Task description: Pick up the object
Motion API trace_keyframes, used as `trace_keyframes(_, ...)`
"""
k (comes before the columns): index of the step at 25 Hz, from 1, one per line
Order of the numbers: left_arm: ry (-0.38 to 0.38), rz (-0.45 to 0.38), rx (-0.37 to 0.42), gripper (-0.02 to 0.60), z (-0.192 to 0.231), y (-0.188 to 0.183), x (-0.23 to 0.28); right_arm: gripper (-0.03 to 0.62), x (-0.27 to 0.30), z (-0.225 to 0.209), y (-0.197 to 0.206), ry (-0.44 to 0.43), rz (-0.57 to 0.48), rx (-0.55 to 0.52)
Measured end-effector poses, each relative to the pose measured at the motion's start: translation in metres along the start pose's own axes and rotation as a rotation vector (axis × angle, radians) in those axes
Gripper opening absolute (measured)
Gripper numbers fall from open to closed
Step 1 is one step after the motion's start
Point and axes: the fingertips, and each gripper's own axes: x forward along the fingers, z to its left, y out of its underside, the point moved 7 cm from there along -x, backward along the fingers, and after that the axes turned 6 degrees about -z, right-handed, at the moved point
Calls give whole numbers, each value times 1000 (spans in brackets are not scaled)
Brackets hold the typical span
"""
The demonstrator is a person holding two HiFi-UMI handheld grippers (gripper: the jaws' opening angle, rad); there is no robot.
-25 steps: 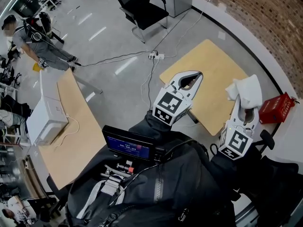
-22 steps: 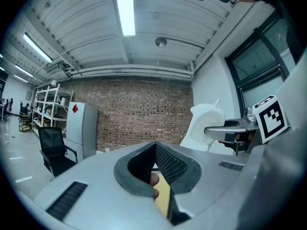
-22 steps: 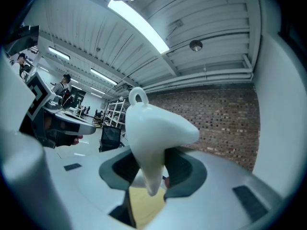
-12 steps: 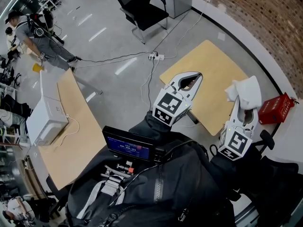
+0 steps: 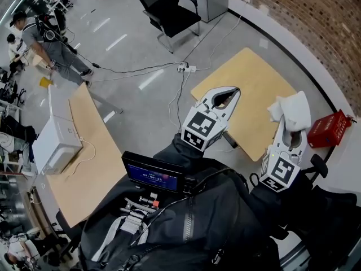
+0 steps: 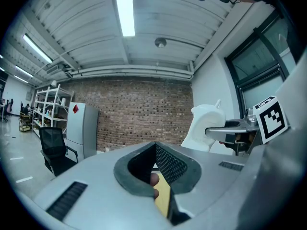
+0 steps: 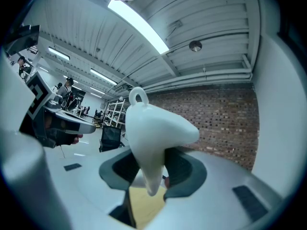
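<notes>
The white object [image 7: 156, 128] is being held clear of the table [image 5: 254, 72] by the right gripper [image 5: 293, 127], whose jaws are being pressed onto its narrow lower end. It is being carried above the table's near right edge, just left of a red box [image 5: 329, 130]. The left gripper [image 6: 154, 147] is being held level over the table's near left part. Its jaws are being held together with nothing between them, and it is well apart from the object.

The pick-up is being judged as good as done, so the danger is being seen in the grip itself. Only the tapered tail is being pinched, while the broad, rounded bulk and its small loop are being left sticking out past the fingertips. If the gripper is being tilted or swung sharply, the smooth piece could be levered round in the pads or squeezed out. It would then be dropping onto the table edge or past it to the floor. A careless sweep of the left gripper could also be knocking it loose.
</notes>
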Motion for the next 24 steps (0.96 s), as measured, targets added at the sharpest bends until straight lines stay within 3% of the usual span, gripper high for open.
trace_keyframes(24,7,28,-2,-5,-5,5,-3,152,-5,-1,6,-3,12,16)
